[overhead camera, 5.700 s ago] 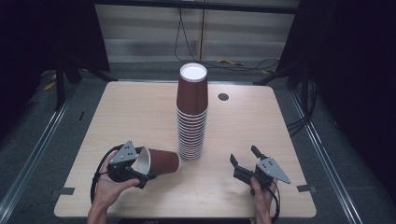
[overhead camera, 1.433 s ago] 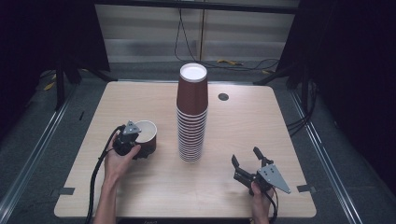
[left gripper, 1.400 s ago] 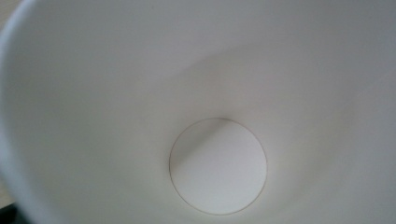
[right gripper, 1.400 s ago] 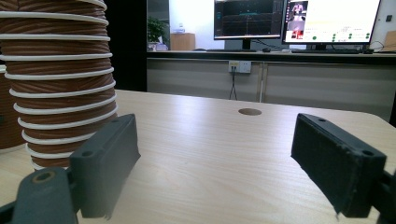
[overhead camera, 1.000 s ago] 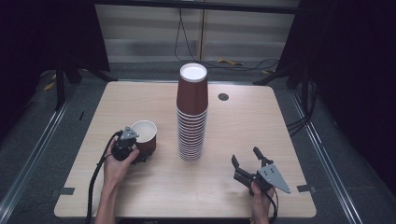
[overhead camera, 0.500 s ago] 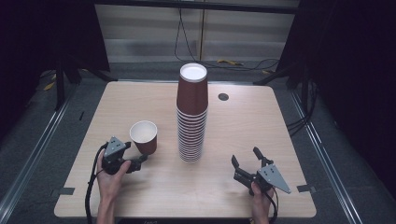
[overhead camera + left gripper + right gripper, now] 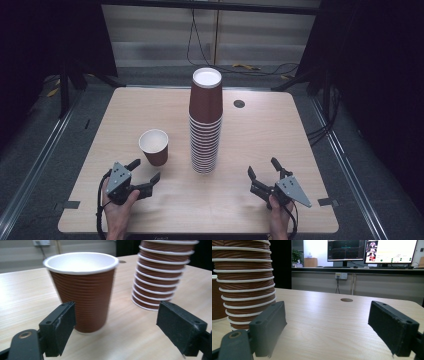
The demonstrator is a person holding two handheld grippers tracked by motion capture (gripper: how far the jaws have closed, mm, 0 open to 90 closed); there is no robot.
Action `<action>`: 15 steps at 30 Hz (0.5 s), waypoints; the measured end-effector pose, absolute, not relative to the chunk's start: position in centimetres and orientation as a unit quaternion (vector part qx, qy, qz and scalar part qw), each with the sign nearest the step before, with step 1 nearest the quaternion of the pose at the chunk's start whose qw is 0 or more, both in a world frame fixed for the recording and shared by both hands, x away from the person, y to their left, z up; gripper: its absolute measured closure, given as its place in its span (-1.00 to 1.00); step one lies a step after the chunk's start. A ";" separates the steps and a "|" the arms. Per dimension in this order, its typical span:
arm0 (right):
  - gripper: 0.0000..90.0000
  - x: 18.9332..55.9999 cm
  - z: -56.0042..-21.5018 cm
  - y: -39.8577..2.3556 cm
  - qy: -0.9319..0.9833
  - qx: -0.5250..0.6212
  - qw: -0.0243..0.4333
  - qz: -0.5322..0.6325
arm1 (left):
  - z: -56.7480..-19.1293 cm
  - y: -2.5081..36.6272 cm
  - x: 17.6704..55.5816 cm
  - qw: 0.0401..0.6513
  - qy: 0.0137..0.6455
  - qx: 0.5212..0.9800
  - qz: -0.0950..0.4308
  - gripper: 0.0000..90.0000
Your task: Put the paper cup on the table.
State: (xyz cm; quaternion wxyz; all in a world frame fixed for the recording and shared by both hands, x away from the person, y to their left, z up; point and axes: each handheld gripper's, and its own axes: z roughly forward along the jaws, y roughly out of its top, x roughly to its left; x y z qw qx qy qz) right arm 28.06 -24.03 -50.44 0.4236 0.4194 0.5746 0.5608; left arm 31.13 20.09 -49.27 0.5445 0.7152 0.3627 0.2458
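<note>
**Entry: cup unstacking, status at this moment**

- Item 1: single cup [image 7: 154, 146], brown ribbed paper w/ white rim. Stands upright, mouth up, on the bench [image 7: 280, 135], left of the stack [image 7: 205, 125] & apart from it. Judged done: one cup off the stack and set down free.
- Item 2: stack of same cups, tall, inverted, approx. centre of bench. Many cups left; judged early in the job, most of the work outstanding.
- Left tongs [image 7: 145, 175]: spread wide, nothing between the pads, no contact w/ cup. In left gripper view the single cup [image 7: 81, 290] sits just ahead of the pads, nearer the left-hand pad [image 7: 61, 327], not enclosed; stack [image 7: 162, 277] farther off at right.
- Right tongs [image 7: 262, 175]: spread wide, empty, resting low near bench front, right of stack & well apart from it. In right gripper view the stack [image 7: 244, 287] shows ahead at left, beyond the pad [image 7: 270, 326].
- Hands: one on each tool, at near edge of bench.
- Next, judged: take another cup from the stack top.
</note>
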 end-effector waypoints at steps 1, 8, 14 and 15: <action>-0.68 28.1 -50.4 -24.0 0.575 0.419 0.424 0.561 | -49.4 20.0 31.0 0.549 0.361 0.712 0.246 -0.65; -0.68 28.0 -50.4 -24.0 0.575 0.420 0.422 0.561 | -50.0 17.9 30.0 0.557 0.354 0.708 0.252 -0.65; -0.68 28.0 -50.4 -24.0 0.575 0.419 0.422 0.562 | -50.7 16.8 29.6 0.565 0.351 0.701 0.260 -0.65; -0.68 28.1 -50.4 -24.0 0.575 0.419 0.423 0.561 | -50.8 16.6 29.5 0.566 0.351 0.698 0.264 -0.65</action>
